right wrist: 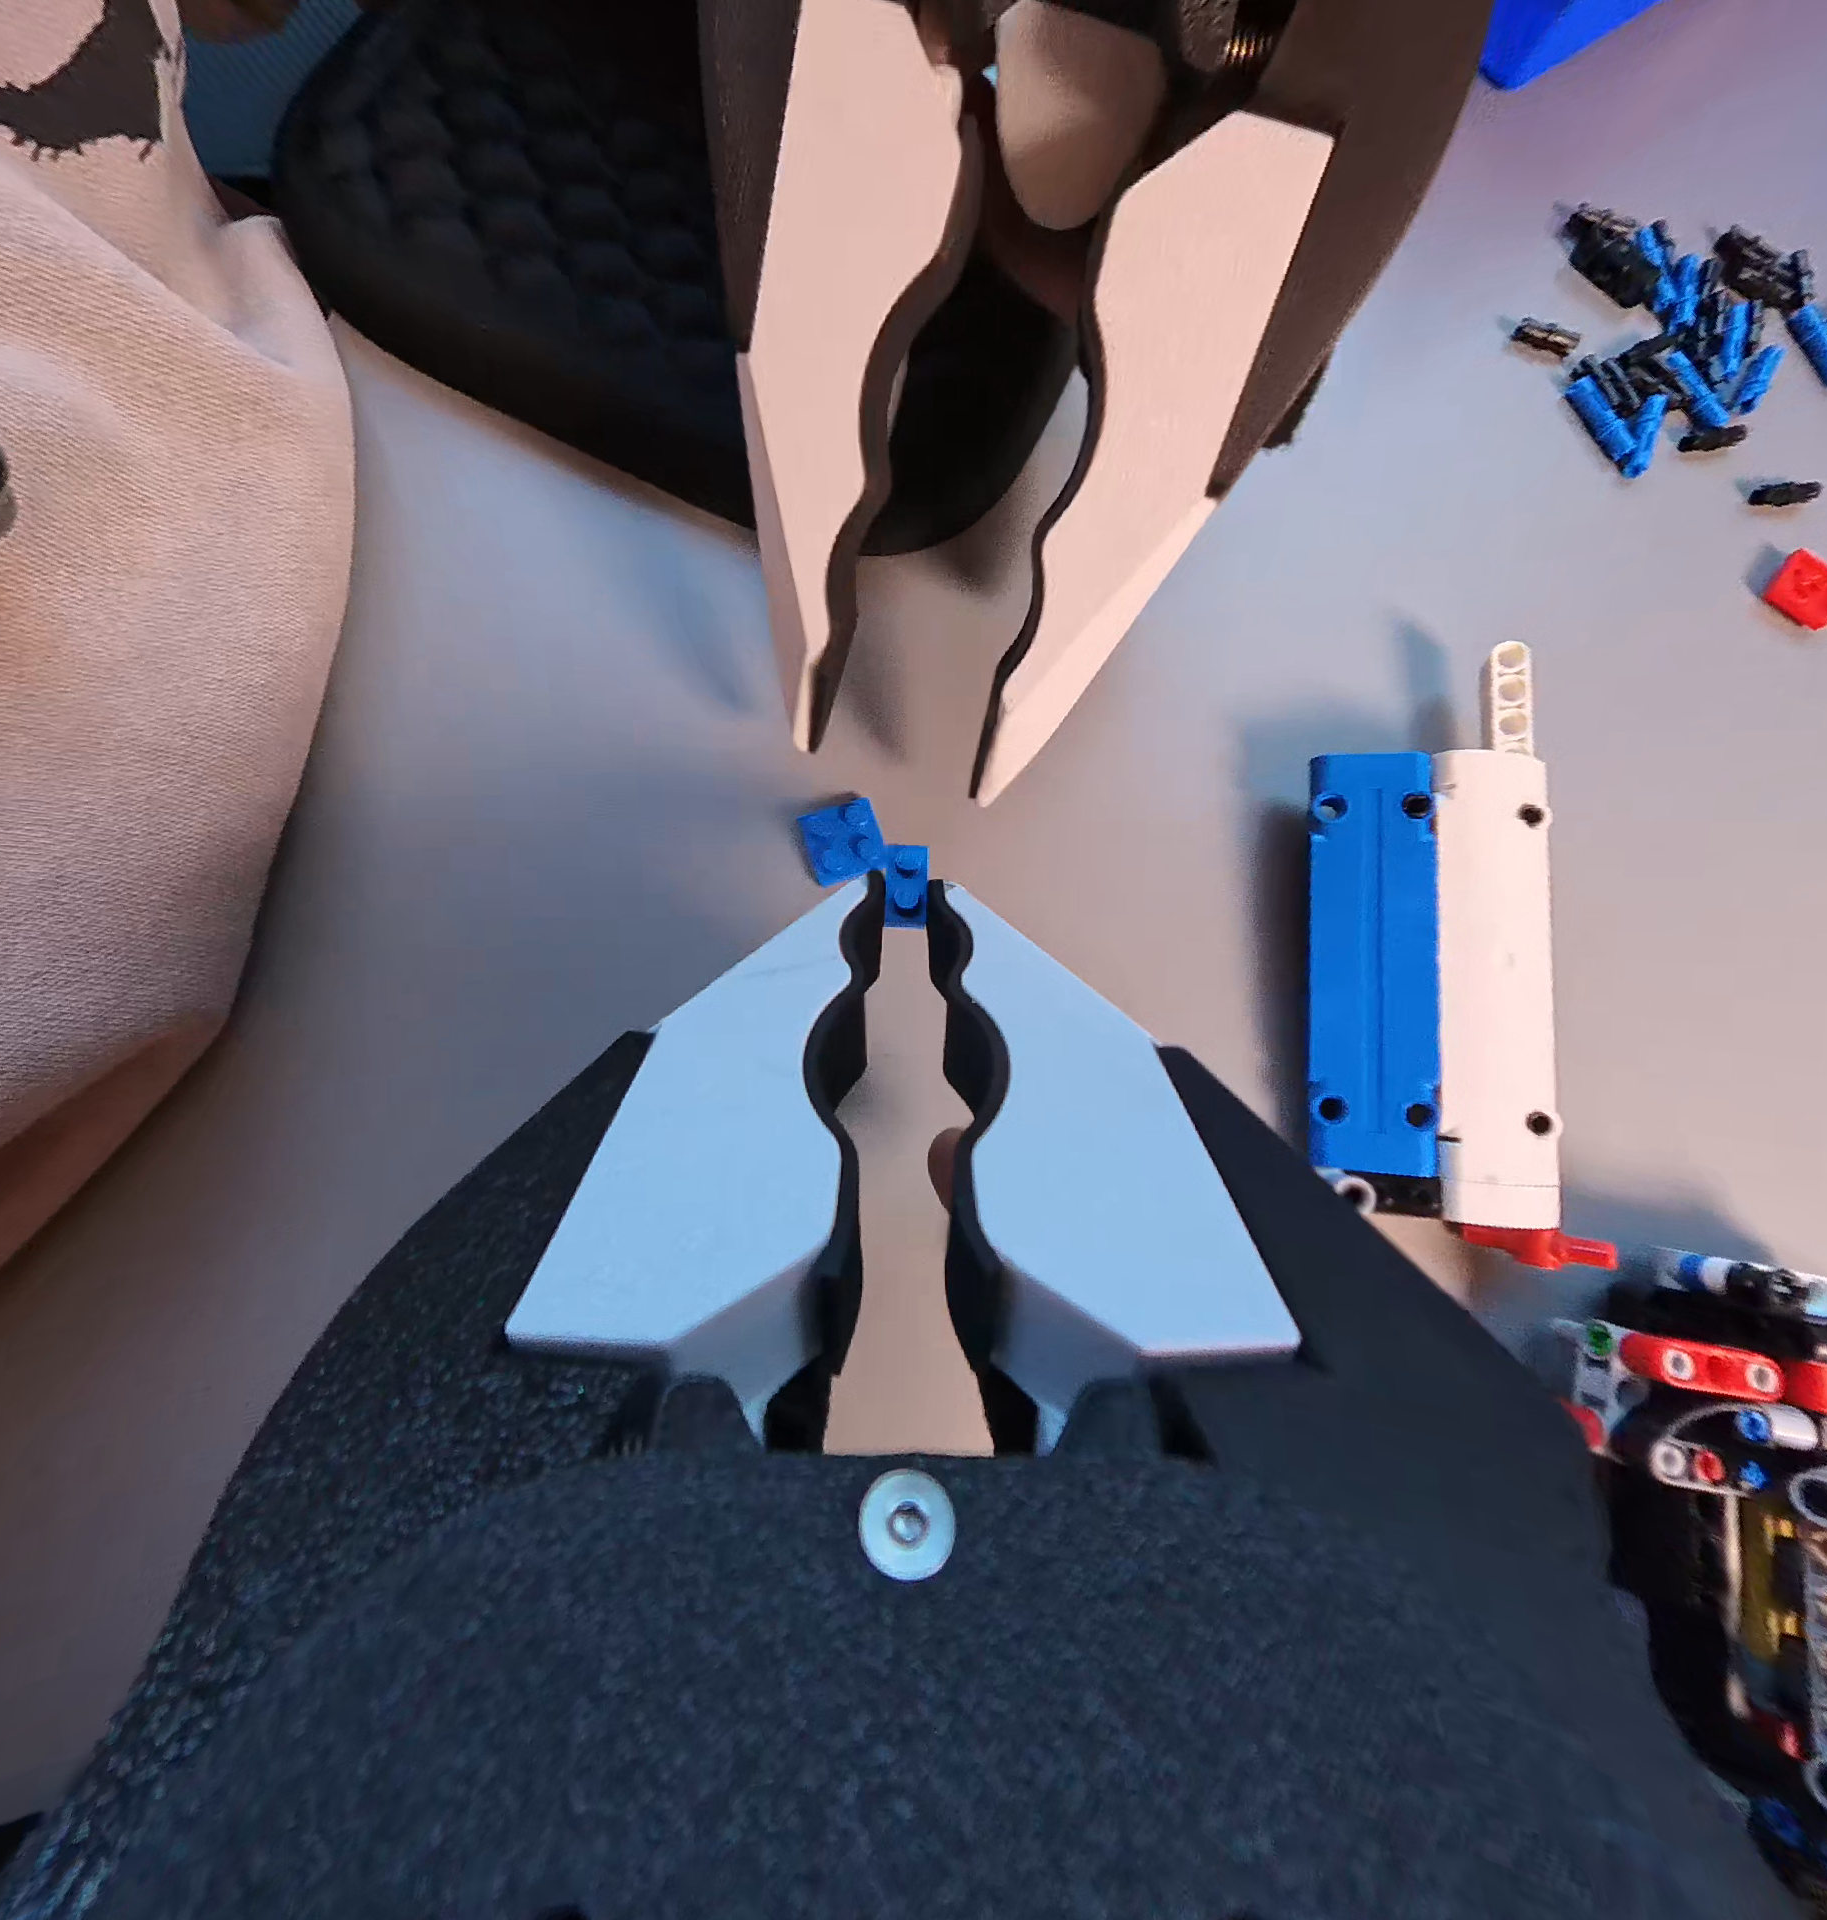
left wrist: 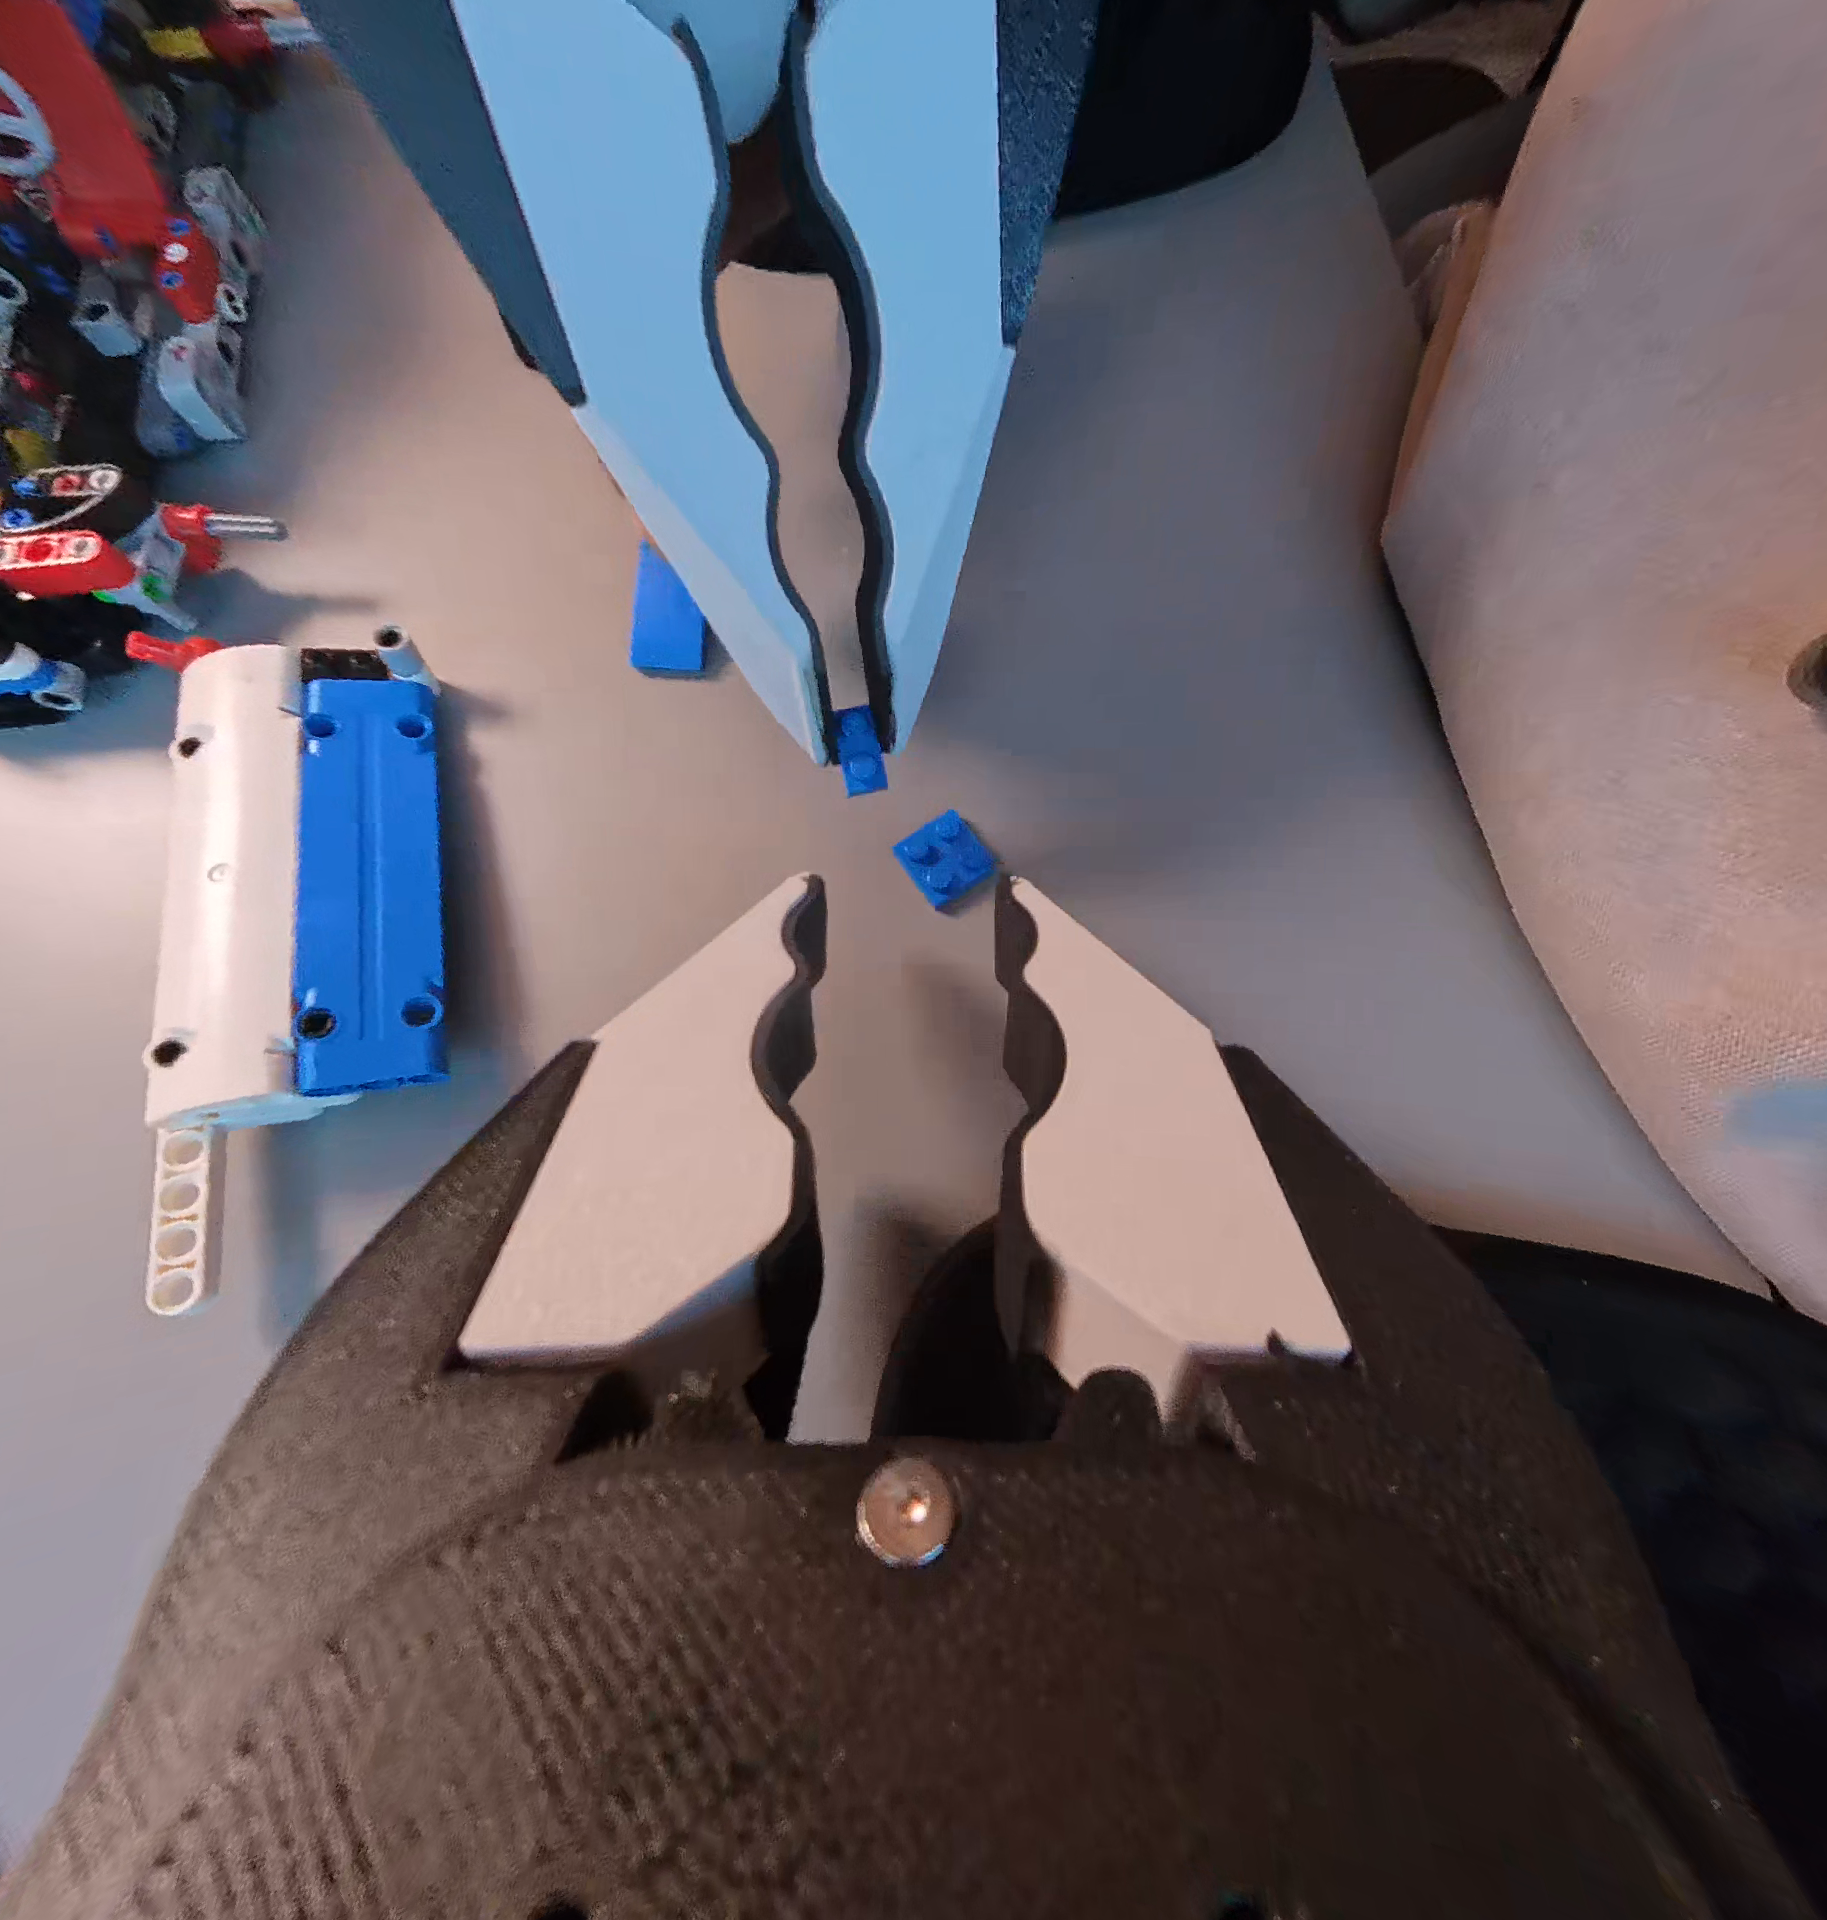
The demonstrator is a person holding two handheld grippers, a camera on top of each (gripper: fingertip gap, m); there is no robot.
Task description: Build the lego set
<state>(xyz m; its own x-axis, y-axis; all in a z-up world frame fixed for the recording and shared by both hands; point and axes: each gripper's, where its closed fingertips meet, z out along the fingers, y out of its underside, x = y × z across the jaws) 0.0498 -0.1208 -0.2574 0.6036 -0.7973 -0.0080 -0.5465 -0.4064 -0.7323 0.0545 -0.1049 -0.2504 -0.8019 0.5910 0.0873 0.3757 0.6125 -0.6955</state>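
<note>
My left gripper (left wrist: 909, 883) is open and empty, its tips just short of a small square blue plate (left wrist: 947, 860) lying flat on the grey table. It shows from the far side in the right wrist view (right wrist: 893, 774), above the same plate (right wrist: 839, 840). My right gripper (right wrist: 906, 888) is shut on a small narrow blue plate (right wrist: 906, 885), which sticks out past the tips beside the square plate. In the left wrist view it (left wrist: 855, 727) comes in from the top with the narrow plate (left wrist: 860, 750) in its tips.
A blue-and-white assembly (left wrist: 306, 883) lies to the left, also seen on the right in the right wrist view (right wrist: 1434, 977). A red, black and grey model (left wrist: 47, 343) with loose parts sits far left. Blue and black pins (right wrist: 1698, 343) and a red piece (right wrist: 1810, 588) lie apart. A person's pink sleeve (left wrist: 1667, 623) borders the table. Left and right tips are no more than a few centimetres apart. From either gripper's tips it is about 25 cm to the red piece (right wrist: 1810, 588).
</note>
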